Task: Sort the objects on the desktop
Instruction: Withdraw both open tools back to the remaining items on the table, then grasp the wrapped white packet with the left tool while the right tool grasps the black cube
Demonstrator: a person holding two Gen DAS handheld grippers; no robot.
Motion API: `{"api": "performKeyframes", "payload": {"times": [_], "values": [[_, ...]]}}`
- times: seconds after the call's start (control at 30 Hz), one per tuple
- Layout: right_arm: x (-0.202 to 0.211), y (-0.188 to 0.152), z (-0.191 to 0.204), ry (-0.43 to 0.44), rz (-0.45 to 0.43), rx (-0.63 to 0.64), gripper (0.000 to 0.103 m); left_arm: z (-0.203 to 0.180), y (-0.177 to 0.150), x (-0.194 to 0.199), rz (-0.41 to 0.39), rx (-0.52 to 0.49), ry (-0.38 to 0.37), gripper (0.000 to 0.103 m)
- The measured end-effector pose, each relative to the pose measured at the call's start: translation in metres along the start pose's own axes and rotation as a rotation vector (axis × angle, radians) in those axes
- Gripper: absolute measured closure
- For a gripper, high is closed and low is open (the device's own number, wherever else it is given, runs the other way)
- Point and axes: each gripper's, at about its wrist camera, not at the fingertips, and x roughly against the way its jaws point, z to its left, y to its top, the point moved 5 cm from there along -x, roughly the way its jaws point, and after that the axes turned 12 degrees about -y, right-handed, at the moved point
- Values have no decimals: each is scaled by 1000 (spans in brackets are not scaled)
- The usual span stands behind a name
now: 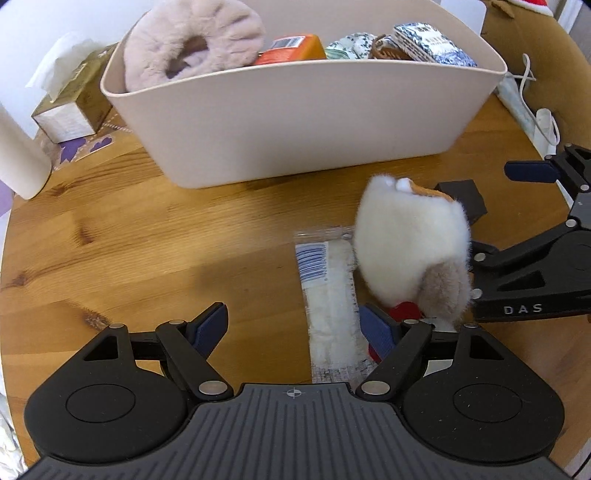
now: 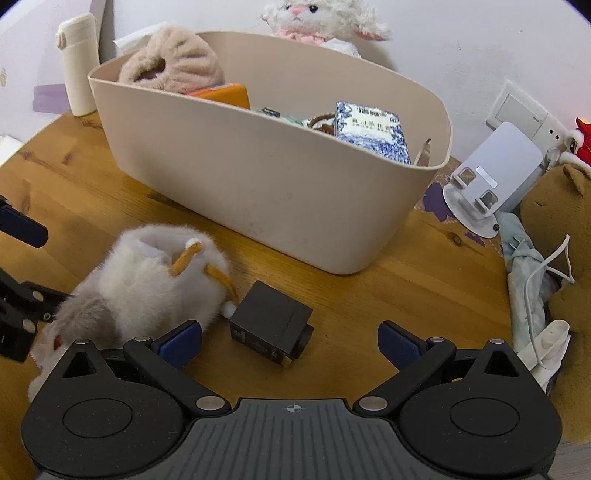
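A beige bin (image 1: 295, 122) (image 2: 280, 184) stands on the round wooden table and holds a fluffy pink slipper (image 1: 192, 40), an orange box (image 1: 291, 50) and a blue-patterned packet (image 2: 369, 129). In front of it lies a white plush toy (image 1: 410, 251) (image 2: 155, 280), with a flat clear-wrapped packet (image 1: 328, 295) on its left and a small black box (image 1: 463, 201) (image 2: 269, 321) beyond it. My left gripper (image 1: 295, 328) is open above the packet; its right pad is close to the toy. My right gripper (image 2: 290, 343) is open, and the black box sits between its fingers, untouched.
A tissue box (image 1: 74, 99) and a white bottle (image 2: 79, 62) stand left of the bin. A grey phone stand (image 2: 491, 173), a brown plush (image 2: 565, 258), cloth and a white cable (image 2: 535, 280) crowd the right table edge. A lamb plush (image 2: 325, 18) sits behind the bin.
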Motion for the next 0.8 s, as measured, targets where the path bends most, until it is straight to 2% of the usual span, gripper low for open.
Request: {"api": "performKeyframes", "payload": {"times": [0.23,0.4,0.5,0.53,0.6,0.67,0.73,0.8], "values": [[-10,-1,-2,11,24,-41,0,0,-4,-14,42,42,-12,24],[-15,-3,-10,25,32,-99,12,2,-9,-18,54,75,-54,43],[-20,-5,-13,28,47,-110,20,0,-11,-17,49,60,-55,53],[-21,-5,-14,31,49,-116,24,0,-12,-16,48,53,-53,55],[-23,-5,-14,35,52,-124,33,-2,-12,-15,50,51,-53,66],[-23,-4,-15,38,43,-136,47,-1,-13,-15,58,58,-62,67],[-22,-3,-14,37,38,-138,53,1,-15,-14,61,69,-67,67],[-21,-3,-13,28,34,-134,55,3,-17,-13,57,70,-54,68]]}}
